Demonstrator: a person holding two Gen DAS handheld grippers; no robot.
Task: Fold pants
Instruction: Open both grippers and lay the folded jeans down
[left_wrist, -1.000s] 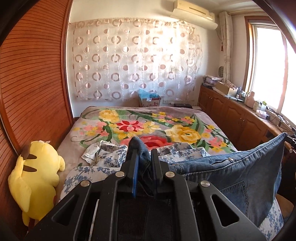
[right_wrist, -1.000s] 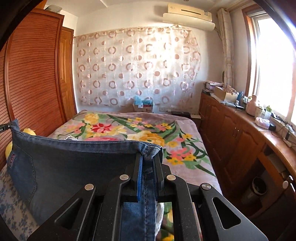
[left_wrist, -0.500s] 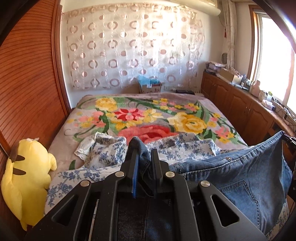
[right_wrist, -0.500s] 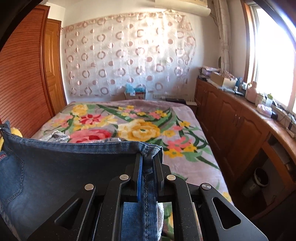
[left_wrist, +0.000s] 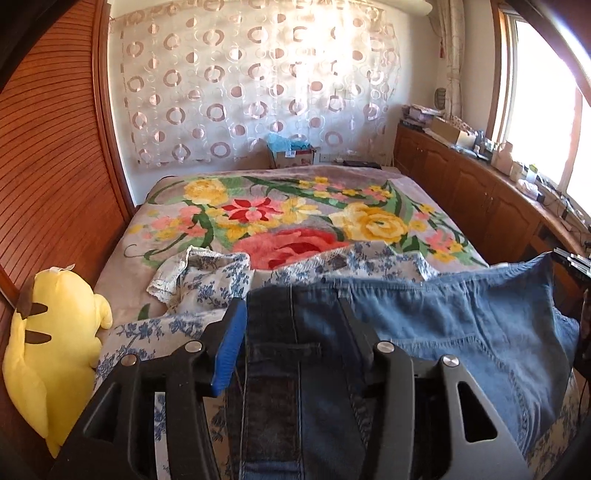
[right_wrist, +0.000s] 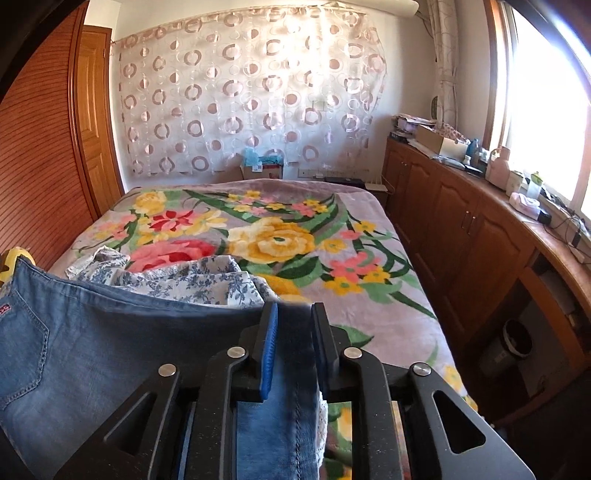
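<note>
Jeans (left_wrist: 461, 325), waistband blurred, legs cropped

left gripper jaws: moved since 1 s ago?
Yes. The left gripper has opened: its fingers, earlier pinched on the blue denim jeans, now stand apart, and the floral bedspread fills more of the view.

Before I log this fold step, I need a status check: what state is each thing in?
left gripper: jaws open, denim lying between them
right gripper: jaws open, denim between them
jeans: spread across bed's near end
floral garment: crumpled, unfolded
plush toy: at bed's left edge
</note>
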